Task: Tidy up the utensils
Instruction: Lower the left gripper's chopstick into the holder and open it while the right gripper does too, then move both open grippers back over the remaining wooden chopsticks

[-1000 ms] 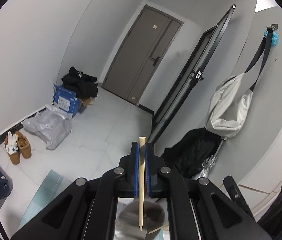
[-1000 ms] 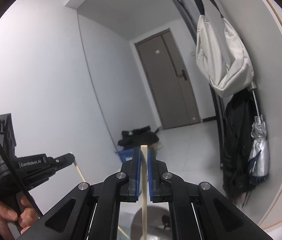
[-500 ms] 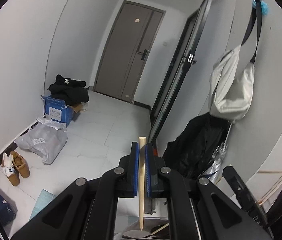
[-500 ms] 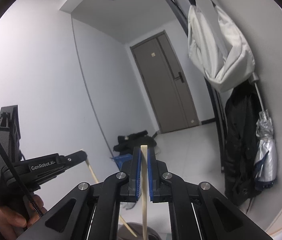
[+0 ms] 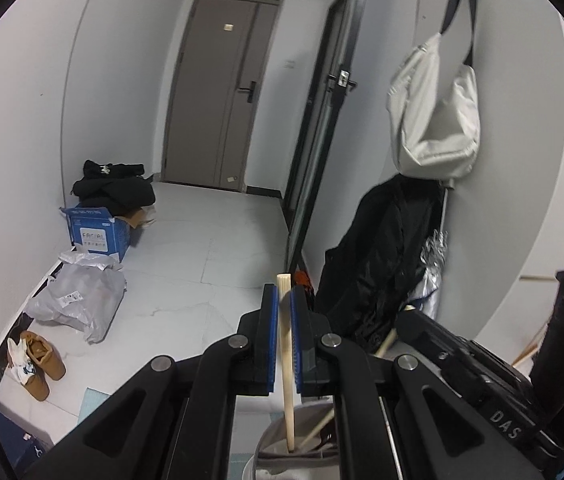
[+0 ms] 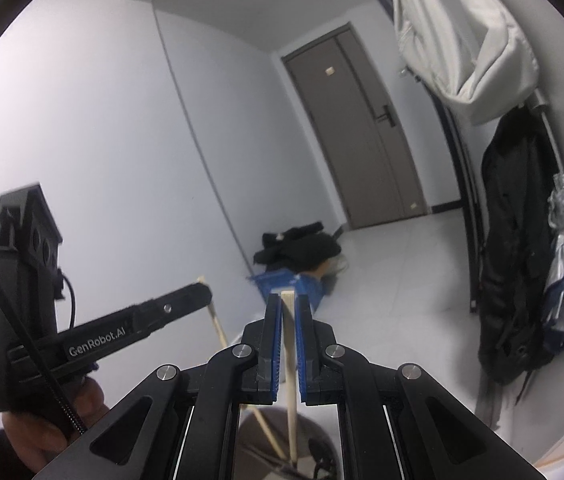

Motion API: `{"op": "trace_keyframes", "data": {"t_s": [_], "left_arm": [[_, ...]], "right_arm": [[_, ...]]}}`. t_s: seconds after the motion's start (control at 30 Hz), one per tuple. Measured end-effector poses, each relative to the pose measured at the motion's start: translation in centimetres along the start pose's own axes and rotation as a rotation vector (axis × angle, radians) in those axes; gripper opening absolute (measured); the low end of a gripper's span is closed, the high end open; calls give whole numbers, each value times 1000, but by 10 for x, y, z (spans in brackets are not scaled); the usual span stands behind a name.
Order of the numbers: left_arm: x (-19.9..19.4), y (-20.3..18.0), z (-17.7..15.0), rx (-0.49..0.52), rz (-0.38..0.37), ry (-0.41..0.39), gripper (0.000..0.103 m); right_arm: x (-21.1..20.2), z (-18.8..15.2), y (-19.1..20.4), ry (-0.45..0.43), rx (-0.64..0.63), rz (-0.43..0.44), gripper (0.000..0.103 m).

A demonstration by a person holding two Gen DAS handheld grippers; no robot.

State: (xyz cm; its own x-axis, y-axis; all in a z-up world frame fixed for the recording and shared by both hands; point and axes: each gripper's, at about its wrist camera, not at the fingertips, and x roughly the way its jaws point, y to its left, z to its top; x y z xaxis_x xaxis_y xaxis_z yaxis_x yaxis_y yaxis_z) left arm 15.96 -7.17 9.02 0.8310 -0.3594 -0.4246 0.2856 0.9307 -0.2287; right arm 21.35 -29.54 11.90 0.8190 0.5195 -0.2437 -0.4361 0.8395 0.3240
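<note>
I see my left tool (image 5: 284,300) closed on a wooden chopstick (image 5: 286,360). The chopstick stands almost upright between the blue pads (image 5: 270,336), its flat top end is a little above them and its lower end goes down into a grey round container (image 5: 282,454) directly below the tool. Inside this container another thin wooden stick (image 5: 317,428) leans to the right.

My right tool (image 6: 289,304) is also closed, on a second chopstick (image 6: 290,380). This one is upright too, with its top just above the blue pads and its lower part reaching into the dark opening of the container (image 6: 274,440) under the tool. In the right wrist view the left tool appears at the left side, black, held by a hand (image 6: 46,432), and its chopstick slants down to the same container.

Both tools are near each other above the container; in the left wrist view the black body of the right tool is at the lower right.

Behind there is a hallway with a grey door (image 5: 222,92), a white bag (image 5: 433,112) hanging on the wall, a black jacket (image 5: 377,260) under it, a blue box (image 5: 96,234) and brown shoes (image 5: 40,364) on the tiled floor (image 5: 202,248).
</note>
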Motion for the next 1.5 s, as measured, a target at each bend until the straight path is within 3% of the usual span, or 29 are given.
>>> {"op": "trace_keyframes", "data": {"t_s": [0.2, 0.33, 0.47, 0.57, 0.67, 0.8, 1.0, 1.13, 1.3, 1.5], "left_arm": [[5, -1, -11, 44, -2, 65, 3], [9, 7, -18, -5, -44, 137, 3], [11, 15, -21, -62, -81, 180, 3], [7, 14, -24, -64, -67, 192, 6], [3, 18, -24, -101, -57, 207, 12], [-9, 21, -23, -118, -19, 192, 29], [-33, 29, -24, -154, 42, 166, 43], [-54, 31, -26, -171, 91, 129, 61], [-80, 30, -33, -195, 146, 80, 72], [-109, 32, -40, -205, 201, 24, 85]], "right_arm": [[8, -12, 5, 68, -50, 18, 6], [8, -20, 9, 97, -73, 35, 8], [12, -31, 7, 170, -12, 59, 9], [15, -37, 5, 217, -8, 66, 9], [11, -41, 7, 223, -16, 59, 10], [-2, -42, 7, 198, 4, 33, 25], [-26, -42, 9, 165, 45, 8, 33], [-42, -41, 26, 142, 23, 2, 41], [-62, -38, 45, 101, 15, 3, 52], [-82, -46, 70, 113, -31, -11, 60]]}}
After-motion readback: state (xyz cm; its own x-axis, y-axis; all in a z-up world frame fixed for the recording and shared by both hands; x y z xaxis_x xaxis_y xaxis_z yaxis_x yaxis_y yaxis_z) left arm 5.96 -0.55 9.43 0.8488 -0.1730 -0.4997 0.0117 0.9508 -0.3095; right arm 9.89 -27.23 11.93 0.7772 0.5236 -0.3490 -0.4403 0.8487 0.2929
